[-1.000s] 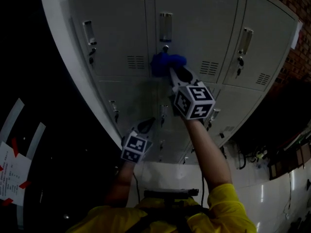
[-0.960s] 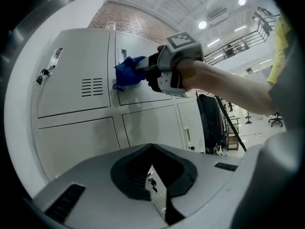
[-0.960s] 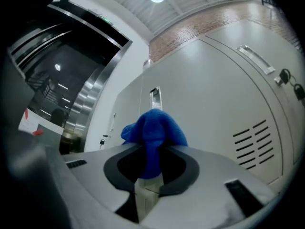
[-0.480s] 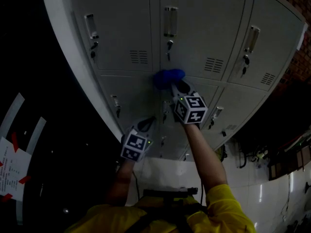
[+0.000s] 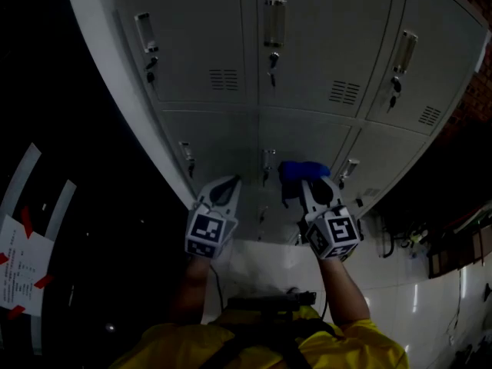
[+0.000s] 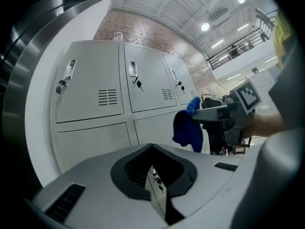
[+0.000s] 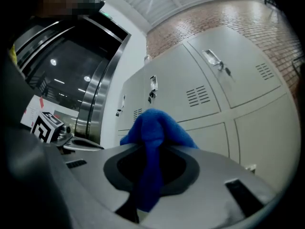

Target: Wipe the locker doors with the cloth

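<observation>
The grey lockers (image 5: pixel 323 44) stand in two rows of doors with handles and keys. My right gripper (image 5: pixel 307 184) is shut on a blue cloth (image 5: pixel 302 172), which it holds before the lower middle door (image 5: pixel 300 141); I cannot tell whether cloth and door touch. In the right gripper view the cloth (image 7: pixel 155 132) bulges over the jaws and hangs down between them. My left gripper (image 5: pixel 223 187) is shut with nothing in it, low at the left lower door. Its own view shows the cloth (image 6: pixel 187 128) and the right gripper (image 6: pixel 212 114) to its right.
Handles with keys (image 5: pixel 273 33) stick out from the doors. A dark metal and glass column (image 7: pixel 90 99) borders the lockers on the left, with taped papers (image 5: pixel 19 264) beside it. A brick wall (image 5: pixel 477 75) rises on the right.
My right gripper has carried the cloth down from the upper middle door to the lower row, nearer to me. The left gripper has barely moved.
</observation>
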Available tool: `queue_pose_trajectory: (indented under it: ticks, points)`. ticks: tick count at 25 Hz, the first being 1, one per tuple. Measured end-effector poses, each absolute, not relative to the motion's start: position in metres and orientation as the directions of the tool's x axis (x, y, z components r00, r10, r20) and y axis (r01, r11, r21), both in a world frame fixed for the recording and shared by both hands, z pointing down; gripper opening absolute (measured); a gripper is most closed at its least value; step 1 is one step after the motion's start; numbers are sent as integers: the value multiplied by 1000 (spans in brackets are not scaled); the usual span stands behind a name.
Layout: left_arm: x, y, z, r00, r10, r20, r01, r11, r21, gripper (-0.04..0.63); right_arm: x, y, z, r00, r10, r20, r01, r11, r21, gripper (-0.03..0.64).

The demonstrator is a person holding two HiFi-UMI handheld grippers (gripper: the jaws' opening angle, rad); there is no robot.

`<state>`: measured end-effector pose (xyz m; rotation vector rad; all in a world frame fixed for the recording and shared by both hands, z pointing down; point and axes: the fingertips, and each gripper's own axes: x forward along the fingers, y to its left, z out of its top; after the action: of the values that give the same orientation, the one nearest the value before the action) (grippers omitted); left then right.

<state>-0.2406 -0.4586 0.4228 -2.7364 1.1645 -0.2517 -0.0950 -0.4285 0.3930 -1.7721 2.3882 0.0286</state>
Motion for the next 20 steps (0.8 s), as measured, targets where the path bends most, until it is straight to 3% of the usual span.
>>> queue_pose_trajectory:
  ticks: [6,13,20]
  points:
    - [-236,-448,436,703,-704,104,-680,-708,-194,5,-86,-379,397,-292,-921,-260,-942,324,-92,72]
    - [-215,-410,460,745,-650,150,-623,-758,-194,5,-80,-330,434,-240,-950,-201,-959,265,-104,71]
    - [-208,-338,461,713,-684,156,-648,-727,-226,5,-57,-262,441,-234,-958,-166,-959,255,-121,71]
